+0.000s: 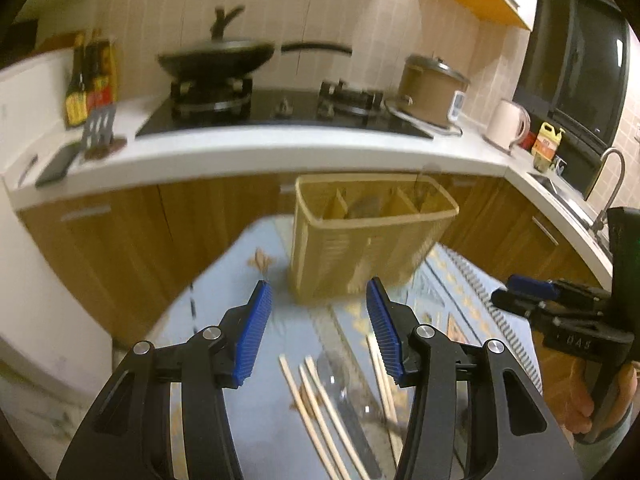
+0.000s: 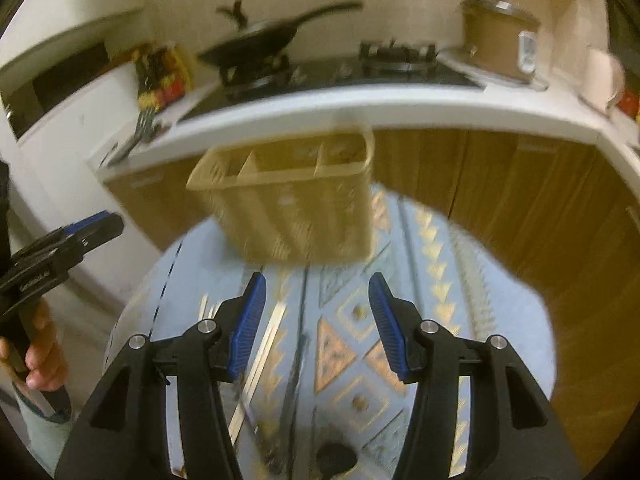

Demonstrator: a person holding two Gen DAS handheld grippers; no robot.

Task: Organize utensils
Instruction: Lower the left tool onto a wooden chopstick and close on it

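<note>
The chopsticks (image 1: 316,412) lay loose on the cloth (image 1: 256,420), pale wooden sticks fanned in a rough row just under the left gripper (image 1: 318,332), with a clear plastic piece (image 1: 340,384) among them whose kind could not be told. Beyond them stood the caddy (image 1: 360,248), a tan slatted box split by dividers into compartments; something greyish sat in its middle one, too blurred to name. Both tools were spread wide and held nothing: the left gripper above the sticks, the right gripper (image 2: 316,320) over bare patterned cloth, well aside. By the look of it the sorting had barely begun, and the step in hand was the first pick. The next move would call for lowering the left jaws astride one thin stick, which could roll or slip between ribbed pads (image 1: 252,336). The cloth was blue with tan triangles.
</note>
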